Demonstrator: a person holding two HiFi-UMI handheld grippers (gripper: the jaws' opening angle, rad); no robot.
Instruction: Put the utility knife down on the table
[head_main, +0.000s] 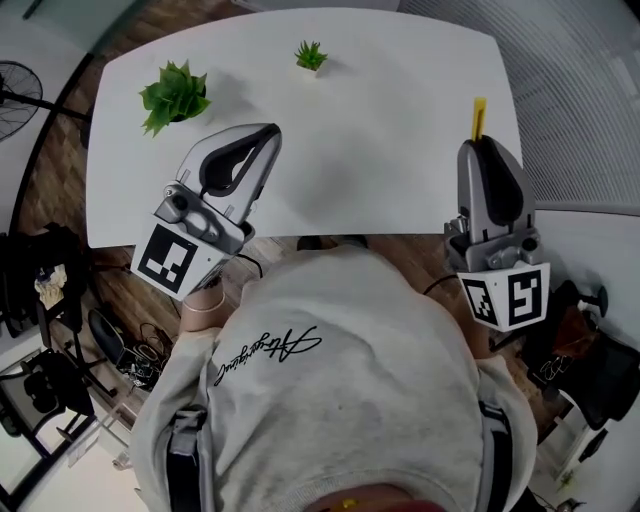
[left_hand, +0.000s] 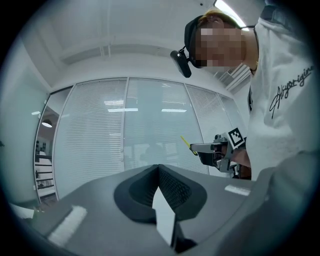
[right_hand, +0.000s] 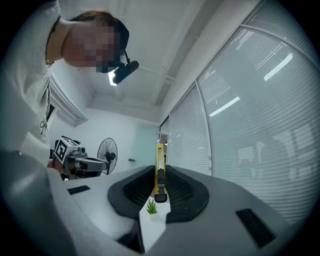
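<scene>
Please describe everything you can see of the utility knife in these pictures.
The utility knife is slim, with a yellow body that looks like plastic and a black slider along its middle; no blade can be made out. The right claw is shut on it, its dark ribbed pads pressing both sides. Its yellow end sticks out past the claw tips, above the right part of the white table. Nothing else touches it.

— Where does the head view sit?
— Above the person (head_main: 340, 350), looking steeply down onto the worktop (head_main: 400, 120).
— And the gripper views?
— Close behind their own jaws, roughly level. The left one catches the right gripper (left_hand: 194, 147), the right one the left gripper (right_hand: 104, 164); both show the person.
</scene>
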